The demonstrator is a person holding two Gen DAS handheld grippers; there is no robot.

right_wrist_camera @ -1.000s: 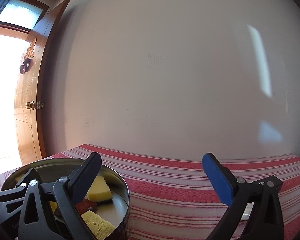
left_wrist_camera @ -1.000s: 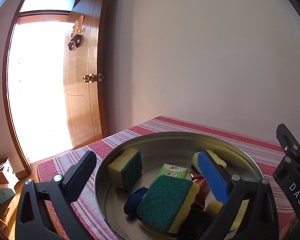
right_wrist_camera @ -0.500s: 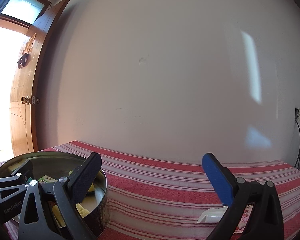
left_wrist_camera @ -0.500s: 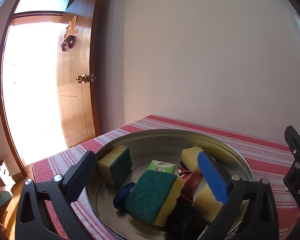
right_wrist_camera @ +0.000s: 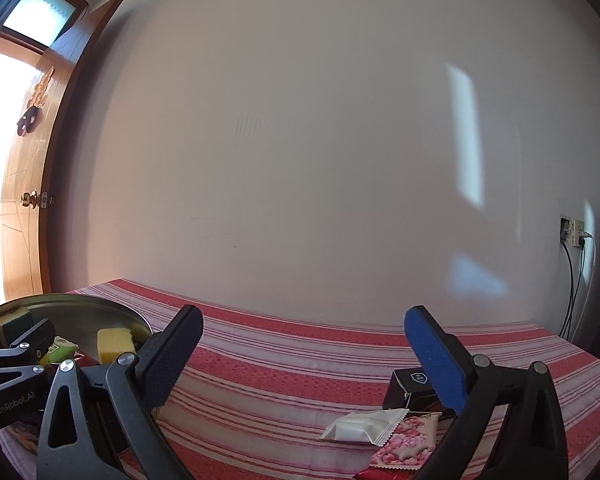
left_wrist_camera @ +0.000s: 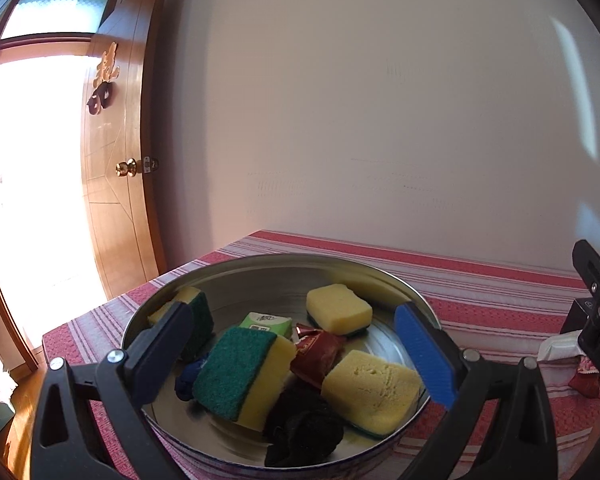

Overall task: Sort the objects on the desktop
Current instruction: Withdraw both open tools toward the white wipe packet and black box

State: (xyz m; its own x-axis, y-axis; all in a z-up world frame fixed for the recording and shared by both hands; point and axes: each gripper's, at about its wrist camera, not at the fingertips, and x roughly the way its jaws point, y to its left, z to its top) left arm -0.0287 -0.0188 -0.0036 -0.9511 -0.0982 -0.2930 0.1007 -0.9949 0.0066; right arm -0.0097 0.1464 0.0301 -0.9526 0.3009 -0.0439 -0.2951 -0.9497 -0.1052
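Note:
A round metal basin [left_wrist_camera: 380, 274] on the red striped cloth holds several yellow-green sponges [left_wrist_camera: 240, 372], a green carton [left_wrist_camera: 265, 323], a red wrapper [left_wrist_camera: 318, 354] and dark cloth lumps [left_wrist_camera: 304, 428]. My left gripper [left_wrist_camera: 296, 344] hovers open over the basin with nothing between its fingers. My right gripper [right_wrist_camera: 304, 354] is open above the cloth, to the right of the basin [right_wrist_camera: 100, 306]. Below its blue finger lie a white packet [right_wrist_camera: 364, 426], a pink flowered packet [right_wrist_camera: 410, 438] and a black box [right_wrist_camera: 410, 390].
A plain wall stands behind the table [right_wrist_camera: 300, 360]. A wooden door [left_wrist_camera: 120, 160] is open at the left beside a bright doorway. A socket with cables [right_wrist_camera: 574, 232] is on the wall at the right. The table's left edge runs close to the basin.
Both views have swung to the right. The basin sits further left in the right wrist view, and the packets and black box have come into sight. Both grippers stayed open.

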